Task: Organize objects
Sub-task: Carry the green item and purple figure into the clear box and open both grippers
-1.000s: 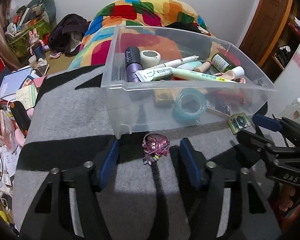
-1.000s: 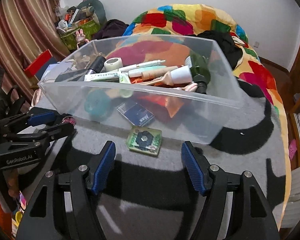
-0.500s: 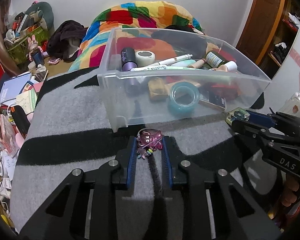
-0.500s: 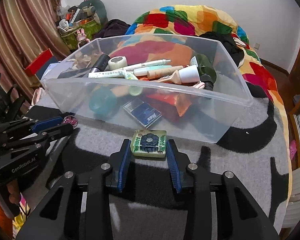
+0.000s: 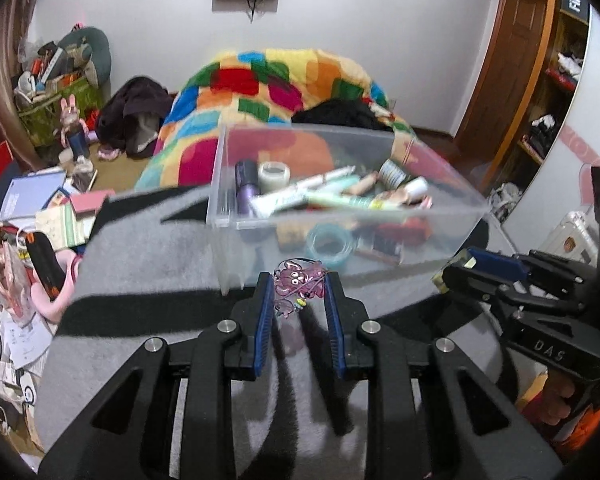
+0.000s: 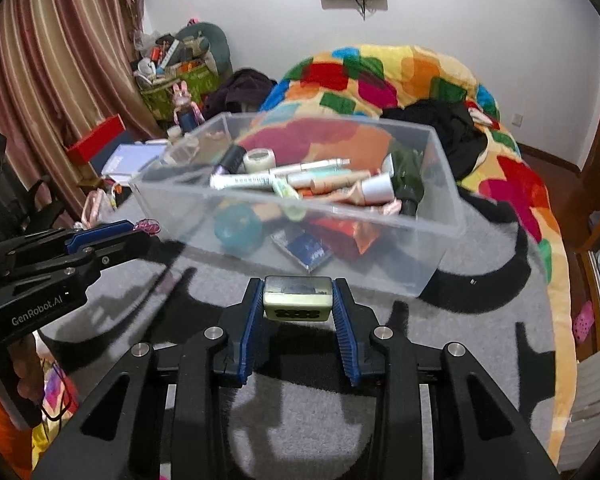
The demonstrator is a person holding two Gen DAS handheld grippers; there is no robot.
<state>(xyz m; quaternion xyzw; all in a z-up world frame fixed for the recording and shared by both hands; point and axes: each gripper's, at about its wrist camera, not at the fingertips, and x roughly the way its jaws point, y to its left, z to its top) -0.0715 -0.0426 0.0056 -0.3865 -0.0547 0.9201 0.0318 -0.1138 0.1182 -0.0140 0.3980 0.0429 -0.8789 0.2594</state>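
My left gripper (image 5: 298, 280) is shut on a small pink charm (image 5: 297, 280) with a beaded string, lifted off the grey-and-black blanket (image 5: 140, 280). My right gripper (image 6: 298, 300) is shut on a pale green square case (image 6: 298, 300), held just above the blanket (image 6: 480, 320). Straight ahead stands a clear plastic bin (image 5: 440, 232) (image 6: 440, 216) holding tubes, a tape roll, bottles and pens. In the left wrist view the right gripper (image 5: 456, 268) shows at the right edge; in the right wrist view the left gripper (image 6: 140, 228) shows at the left with the charm.
A multicoloured quilt (image 5: 292, 80) is heaped behind the bin. Books and clutter (image 5: 40, 208) lie on the floor at the left, near a striped curtain (image 6: 40, 80). A wooden door (image 5: 512, 60) stands at the right. A hand (image 5: 556, 400) holds the right gripper's handle.
Both grippers closed on their objects, the left on the pink charm and the right on the green case, then rose off the blanket with them.
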